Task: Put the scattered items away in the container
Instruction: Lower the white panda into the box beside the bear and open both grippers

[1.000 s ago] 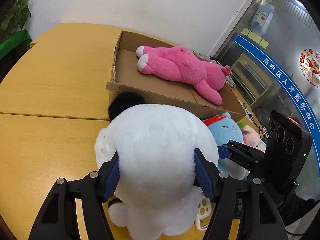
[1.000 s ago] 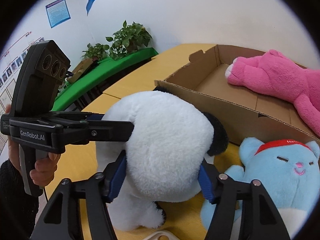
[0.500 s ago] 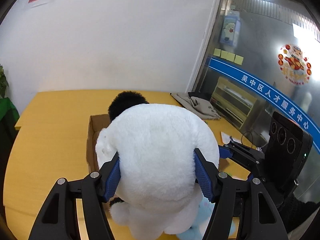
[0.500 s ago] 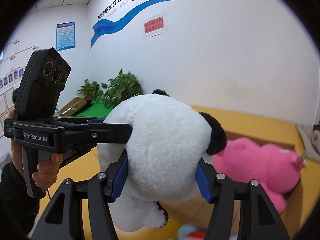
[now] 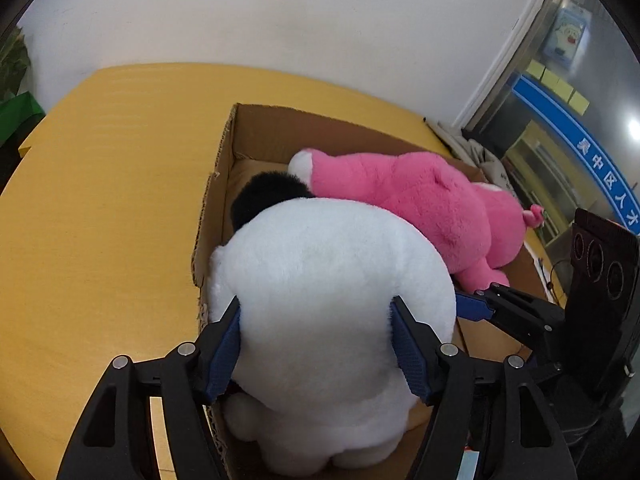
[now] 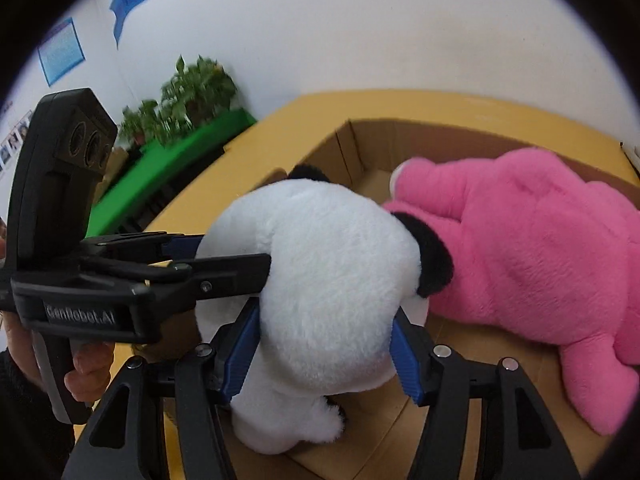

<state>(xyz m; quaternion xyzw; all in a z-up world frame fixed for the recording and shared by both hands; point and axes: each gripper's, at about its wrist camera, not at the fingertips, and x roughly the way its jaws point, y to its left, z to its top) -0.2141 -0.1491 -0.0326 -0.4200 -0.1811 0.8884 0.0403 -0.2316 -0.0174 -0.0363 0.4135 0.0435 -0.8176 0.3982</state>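
A white plush panda [image 5: 332,280] with black ears is held by both grippers at once. My left gripper [image 5: 316,344] is shut on its body from behind. My right gripper [image 6: 324,344] is shut on it too, from the other side. The panda [image 6: 332,272] hangs over the near left part of the open cardboard box [image 5: 224,172], its feet down inside. A pink plush toy [image 5: 424,204] lies along the box floor to the panda's right; it also shows in the right wrist view [image 6: 536,256].
The box [image 6: 352,148] stands on a yellow wooden table [image 5: 104,184]. A white wall is behind. Green plants [image 6: 192,92] on a green ledge stand left of the table. A glass door with a blue band [image 5: 592,152] is at the right.
Both grippers carried the panda up off the table, over the box wall and down into the box beside the pink toy. The blue plush toy is out of view.
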